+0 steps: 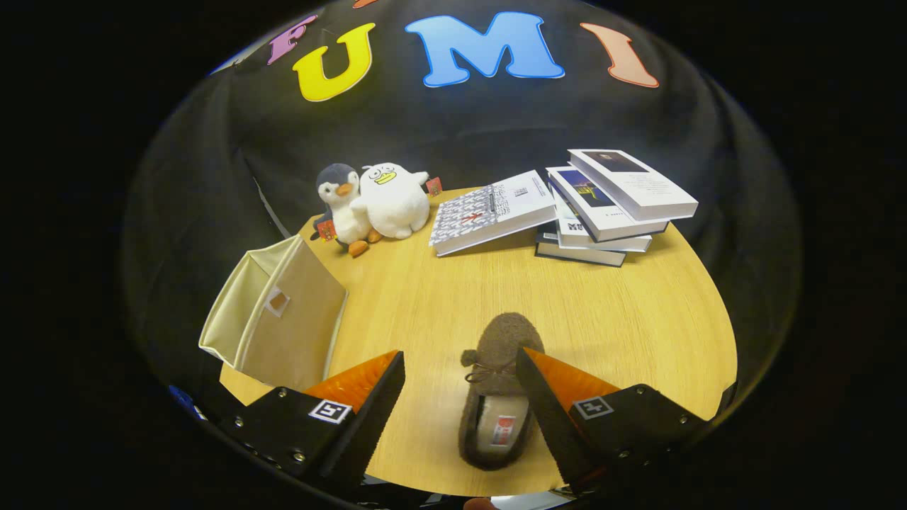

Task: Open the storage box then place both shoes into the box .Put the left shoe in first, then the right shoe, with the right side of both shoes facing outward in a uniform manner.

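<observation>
The tool (460,361) stands wide open and holds nothing. A brown fuzzy slipper with a small bow and a pale insole (496,393) lies on the round light-wood counter (623,319) in the lower centre of the frame, between the two fingers and nearer the right one, toe pointing away. It looks light and soft, so it should squash under pressure; the firmer side wall at the heel opening seems the best place to pinch, since the plush toe may slide or fold. The beige fabric storage box (280,326) sits at the left of the frame, just beyond the left finger, lying on its side with its mouth facing left. Only one shoe is seen.
</observation>
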### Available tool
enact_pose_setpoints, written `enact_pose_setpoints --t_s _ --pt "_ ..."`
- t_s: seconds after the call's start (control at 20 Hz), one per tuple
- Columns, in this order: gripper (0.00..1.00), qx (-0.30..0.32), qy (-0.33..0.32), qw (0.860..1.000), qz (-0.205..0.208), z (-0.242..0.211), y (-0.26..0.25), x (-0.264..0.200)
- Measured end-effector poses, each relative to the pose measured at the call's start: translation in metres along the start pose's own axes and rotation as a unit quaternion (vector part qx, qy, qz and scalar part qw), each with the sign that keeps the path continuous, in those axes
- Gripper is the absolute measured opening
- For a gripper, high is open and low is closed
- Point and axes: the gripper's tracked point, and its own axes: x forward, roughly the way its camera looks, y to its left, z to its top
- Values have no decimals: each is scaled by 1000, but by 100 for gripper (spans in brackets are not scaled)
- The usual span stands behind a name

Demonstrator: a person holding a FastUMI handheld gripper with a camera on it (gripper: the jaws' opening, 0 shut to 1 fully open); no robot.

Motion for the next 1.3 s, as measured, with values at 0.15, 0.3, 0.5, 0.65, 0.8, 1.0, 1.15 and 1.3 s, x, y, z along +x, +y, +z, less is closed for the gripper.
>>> enact_pose_setpoints --t_s 0.15,0.3,0.5,0.65,0.8,1.0,1.15,1.3 --pt "98 -4 14 1000 -19 -17 -23 7" --pt "98 -2 33 999 -36 -35 -43 15" --pt "98 -5 68 997 -44 -62 -60 27" --pt "98 -4 94 994 -49 -79 -69 38" --pt "85 5 108 993 -53 -88 -72 46" --pt "52 9 119 991 -52 -92 -67 54" --pt "32 -6 125 990 -65 -90 -71 49" --pt "9 15 128 989 -67 -92 -74 48"
